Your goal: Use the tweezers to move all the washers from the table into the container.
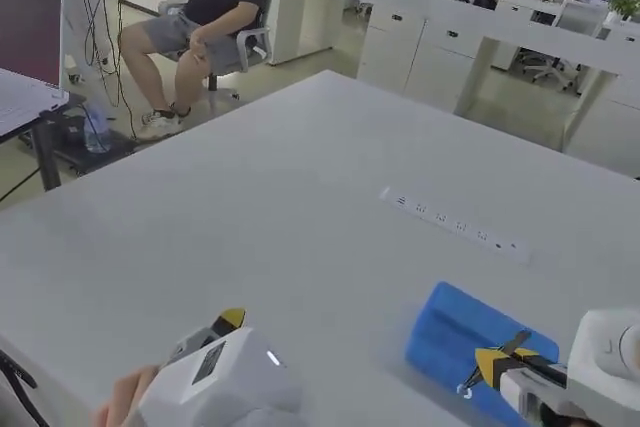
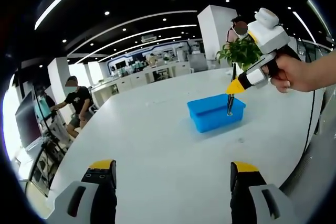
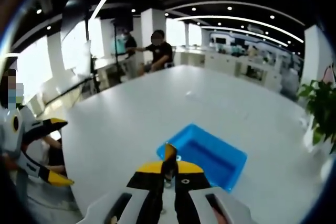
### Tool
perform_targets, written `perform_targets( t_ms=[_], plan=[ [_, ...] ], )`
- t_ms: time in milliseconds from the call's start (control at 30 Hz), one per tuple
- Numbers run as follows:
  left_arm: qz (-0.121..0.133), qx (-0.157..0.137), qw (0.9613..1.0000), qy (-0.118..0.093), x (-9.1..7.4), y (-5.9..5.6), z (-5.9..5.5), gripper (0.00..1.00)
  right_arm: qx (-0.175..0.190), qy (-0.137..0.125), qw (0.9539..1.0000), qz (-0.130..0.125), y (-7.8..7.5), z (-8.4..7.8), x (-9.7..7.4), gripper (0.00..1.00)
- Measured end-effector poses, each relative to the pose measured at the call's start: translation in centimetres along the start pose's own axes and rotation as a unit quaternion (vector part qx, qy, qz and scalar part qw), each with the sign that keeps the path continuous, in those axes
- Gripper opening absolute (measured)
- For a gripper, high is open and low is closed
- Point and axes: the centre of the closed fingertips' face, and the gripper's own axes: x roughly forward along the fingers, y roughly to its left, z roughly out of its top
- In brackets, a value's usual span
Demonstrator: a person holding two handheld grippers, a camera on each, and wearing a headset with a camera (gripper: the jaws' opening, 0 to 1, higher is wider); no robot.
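- left gripper [image 2: 172, 179] sits nearest, low over the bare table [image 2: 152, 135], jaws wide apart, nothing between them.
- right gripper [image 3: 169, 169] has its jaws pinched tight on the tweezers [image 2: 229, 103], which point down into the blue container [image 2: 210, 124].
- tips look inside the container or just above its floor, cannot tell which.
- washers: too small to make out on the table or in the container. cannot tell if the tweezers carry one.
- risk: in the head view the tips are close to the container's near wall, so a release here could bounce a washer off the rim and onto the table.
- risk: pushing lower could jab the floor and shove the container, which looks light. the left gripper is well apart from it, so nothing braces it.
- risk: tweezers are held only by the jaw squeeze. any slack there and they could twist or slip, and a washer drops early.
- risk: a power strip [image 1: 455, 225] lies beyond the container, and a stray washer rolling there would be awkward to pick.
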Motion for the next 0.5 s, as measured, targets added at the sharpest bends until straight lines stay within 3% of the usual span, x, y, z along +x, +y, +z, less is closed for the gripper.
perform_targets(
  t_ms=[267,500],
  plan=[
    [0.0,0.0,1.0,0.002,0.0,0.0,-0.1,0.92,0.008,-0.022,0.9996,-0.013,-1.8,2.1,0.2,0.02],
    [0.003,0.004,0.9999,0.01,0.1,0.1,-0.3,0.92,-0.004,-0.022,0.9994,-0.027,-2.9,2.1,1.4,0.02]
  ],
)
